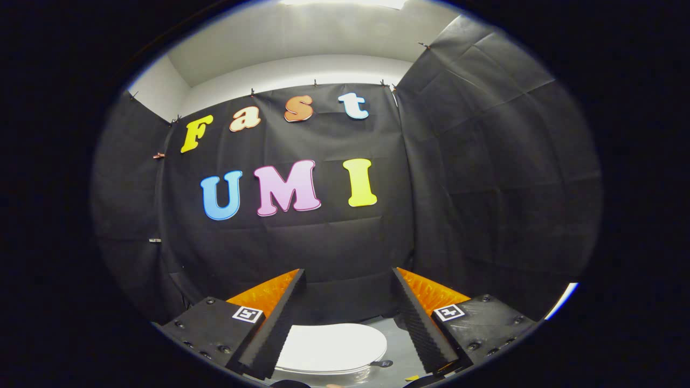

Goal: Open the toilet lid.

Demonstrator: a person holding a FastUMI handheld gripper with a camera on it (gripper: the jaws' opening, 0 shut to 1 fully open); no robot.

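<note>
Readable text: none.
Coded markers (247, 314): one on each finger of the spread gripper (347, 272).
Dark sticker (384, 364): beside toilet lid (331, 347), between the fingers; illegible.

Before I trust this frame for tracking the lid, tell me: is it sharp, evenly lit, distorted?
Gripper view: strong fisheye bending of the black cloth wall; bright light on the ceiling, dim below; the closed white oval toilet lid is bright but sharp, with no blown-out glare; the gripper fingers stand open, the lid low between them, both in focus.

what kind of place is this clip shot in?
Likely a staged recording booth, not a real bathroom: black cloth walls clipped up below a white ceiling, with a closed white toilet lid low between the open gripper fingers.
</note>
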